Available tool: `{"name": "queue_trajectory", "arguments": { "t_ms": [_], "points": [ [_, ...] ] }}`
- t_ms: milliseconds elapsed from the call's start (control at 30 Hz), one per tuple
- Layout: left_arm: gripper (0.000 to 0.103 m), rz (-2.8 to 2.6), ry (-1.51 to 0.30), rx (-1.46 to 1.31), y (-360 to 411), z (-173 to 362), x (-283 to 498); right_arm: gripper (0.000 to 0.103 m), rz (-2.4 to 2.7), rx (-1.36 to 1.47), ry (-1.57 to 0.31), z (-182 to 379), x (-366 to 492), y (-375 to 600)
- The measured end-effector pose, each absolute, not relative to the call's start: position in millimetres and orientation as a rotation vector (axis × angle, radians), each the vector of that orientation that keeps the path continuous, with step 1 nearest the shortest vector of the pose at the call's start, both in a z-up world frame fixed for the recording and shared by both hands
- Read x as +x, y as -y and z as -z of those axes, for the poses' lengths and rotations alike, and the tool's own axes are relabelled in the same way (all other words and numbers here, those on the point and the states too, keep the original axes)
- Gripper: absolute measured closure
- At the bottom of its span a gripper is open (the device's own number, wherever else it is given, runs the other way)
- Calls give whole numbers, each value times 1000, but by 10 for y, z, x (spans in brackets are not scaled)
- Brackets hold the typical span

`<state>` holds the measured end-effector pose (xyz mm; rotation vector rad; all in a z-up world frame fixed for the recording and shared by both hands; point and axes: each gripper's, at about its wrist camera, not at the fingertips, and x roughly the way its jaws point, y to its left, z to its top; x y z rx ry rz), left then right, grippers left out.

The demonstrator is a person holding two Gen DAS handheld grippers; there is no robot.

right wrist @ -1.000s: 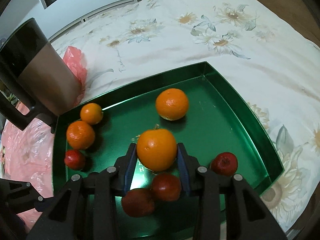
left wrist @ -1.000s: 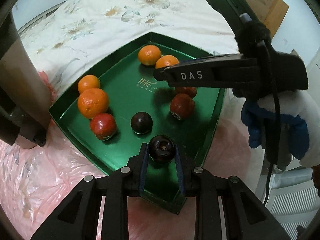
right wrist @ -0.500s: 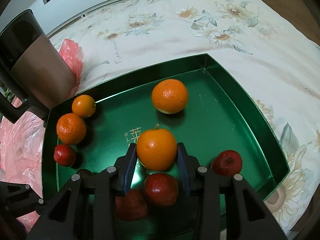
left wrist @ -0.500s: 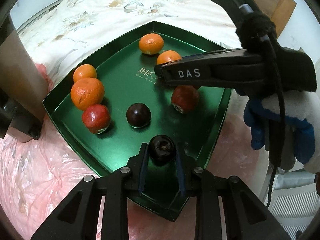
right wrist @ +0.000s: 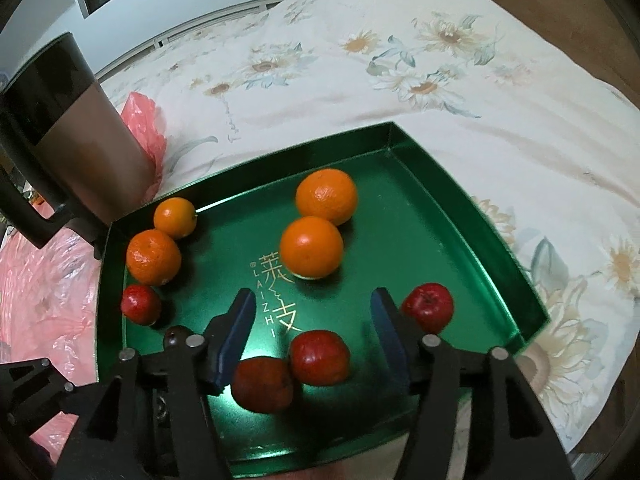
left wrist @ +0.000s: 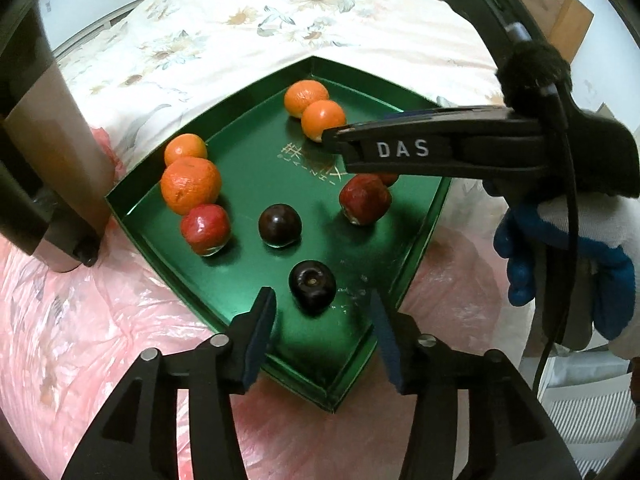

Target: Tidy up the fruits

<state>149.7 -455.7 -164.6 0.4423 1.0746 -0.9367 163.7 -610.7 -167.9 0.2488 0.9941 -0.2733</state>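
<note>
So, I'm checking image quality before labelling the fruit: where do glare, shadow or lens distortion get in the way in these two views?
Left wrist view: fisheye bends the green tray edges, a bright sheen lies on its floor near the dark plum, and the frame corners are black. Right wrist view: glare on the tray floor beside the red fruit, soft shadows under the oranges, fruit reasonably sharp.

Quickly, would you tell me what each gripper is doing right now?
Left gripper: opening, pads clear of the dark plum.
Right gripper: opening, holding nothing; orange sits free ahead.
</note>
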Motion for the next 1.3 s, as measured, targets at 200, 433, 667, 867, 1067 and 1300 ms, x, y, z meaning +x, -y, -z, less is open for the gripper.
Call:
{"name": "queue_trajectory", "arguments": {
  "t_ms": [200, 433, 667, 867, 1067, 1300],
  "points": [
    [53, 942, -1048, 430, 4436, 1515, 1428, 0, 292, 239, -964, 1532, 1543, 6015],
    [51, 938, -1018, 399, 4248, 1380, 1414, 0, 301, 232, -939, 1388, 1441, 5836],
    [49, 927, -995, 371, 3990, 1256, 1402, 0, 314, 223, -917, 1248, 1321, 5600],
    [48, 903, -985, 358, 3760, 1197, 1424, 0, 323, 217, -906, 1185, 1247, 5386],
    [48, 881, -979, 350, 3613, 1156, 1473, 0, 338, 224, -907, 1170, 1201, 5286],
    [47, 868, -978, 339, 3546, 1121, 1517, 0, 350, 217, -915, 1160, 1178, 5225]
  ]
}}
